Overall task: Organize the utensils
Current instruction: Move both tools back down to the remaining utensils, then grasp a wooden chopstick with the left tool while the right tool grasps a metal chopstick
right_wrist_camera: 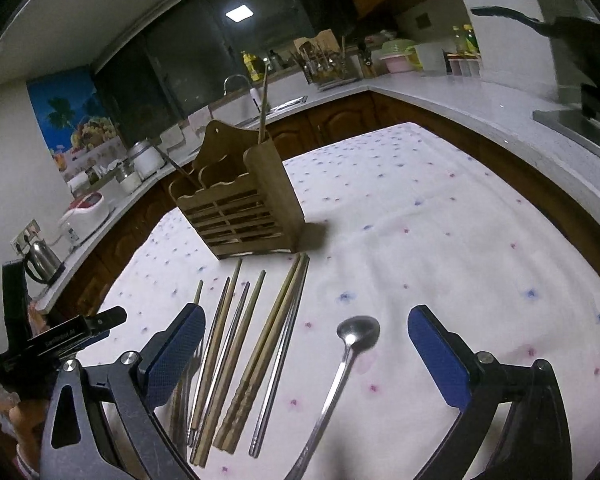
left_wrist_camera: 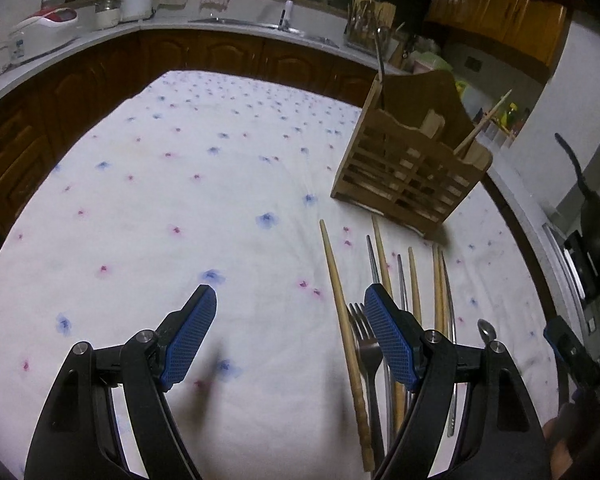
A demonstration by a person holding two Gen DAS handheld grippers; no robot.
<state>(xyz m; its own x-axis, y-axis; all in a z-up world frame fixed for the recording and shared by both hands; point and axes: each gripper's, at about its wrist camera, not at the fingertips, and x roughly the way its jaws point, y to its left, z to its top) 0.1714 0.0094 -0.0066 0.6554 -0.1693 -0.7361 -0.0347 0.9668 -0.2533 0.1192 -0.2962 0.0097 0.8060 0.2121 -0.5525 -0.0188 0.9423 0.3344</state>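
Note:
A wooden slatted utensil holder (left_wrist_camera: 410,164) (right_wrist_camera: 240,204) stands on the flowered tablecloth, with a chopstick and a metal utensil sticking out of it. In front of it lie several wooden chopsticks (left_wrist_camera: 342,312) (right_wrist_camera: 266,344), metal chopsticks (right_wrist_camera: 282,354), a fork (left_wrist_camera: 364,344) and a metal spoon (right_wrist_camera: 350,350) (left_wrist_camera: 487,330). My left gripper (left_wrist_camera: 290,298) is open above bare cloth, its right finger over the fork and chopsticks. My right gripper (right_wrist_camera: 306,320) is open, and the spoon lies between its fingers, untouched.
The white tablecloth (left_wrist_camera: 160,208) with blue and pink flowers covers the table. A kitchen counter (left_wrist_camera: 236,24) with sink, rice cookers and a dish rack curves behind. A kettle (right_wrist_camera: 42,258) stands at the left, a stove (right_wrist_camera: 580,120) at the right.

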